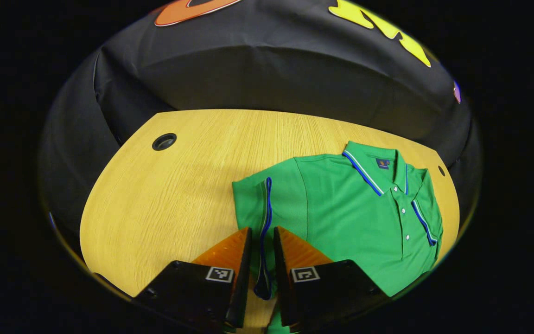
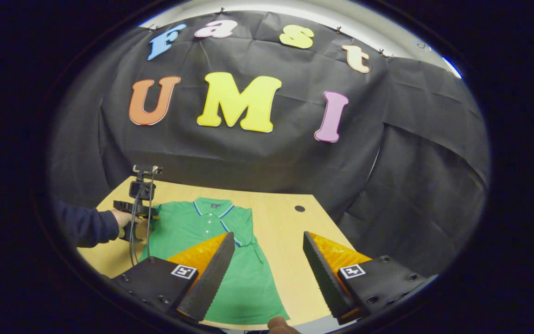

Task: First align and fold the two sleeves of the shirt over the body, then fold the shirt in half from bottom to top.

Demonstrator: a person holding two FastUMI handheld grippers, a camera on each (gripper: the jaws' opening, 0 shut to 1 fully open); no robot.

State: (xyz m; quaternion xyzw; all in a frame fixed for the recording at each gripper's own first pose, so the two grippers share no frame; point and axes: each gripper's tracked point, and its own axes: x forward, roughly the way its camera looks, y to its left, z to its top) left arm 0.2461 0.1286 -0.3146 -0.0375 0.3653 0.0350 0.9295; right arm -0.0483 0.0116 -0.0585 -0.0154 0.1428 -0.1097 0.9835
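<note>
Green polo shirt [image 1: 355, 218] lies flat on the wooden counter [image 1: 169, 204], collar [image 1: 373, 169] toward the black cloth wall [image 1: 267, 79], buttons up.

Left tool [image 1: 262, 241]: fingers nearly pressed together, with the blue-trimmed cuff of one sleeve [image 1: 263, 218] in the narrow gap between them. That sleeve already lies folded over the shirt's body, its blue edge running straight away from the tool. Cannot tell for certain that both fingers press on the cloth.

Right tool [image 2: 267, 260]: fingers spread wide, gripping nothing, raised over the shirt's hem side. One finger [image 2: 211, 273] overlaps the green cloth in the right gripper view; the other [image 2: 322, 273] sits over bare counter beside the shirt.

In the right gripper view the left tool appears at the shirt's far shoulder, held by a hand [image 2: 125, 218] in a dark sleeve [image 2: 86, 225].

Round cable hole [image 1: 164, 141] in the counter, well apart from the shirt.
</note>
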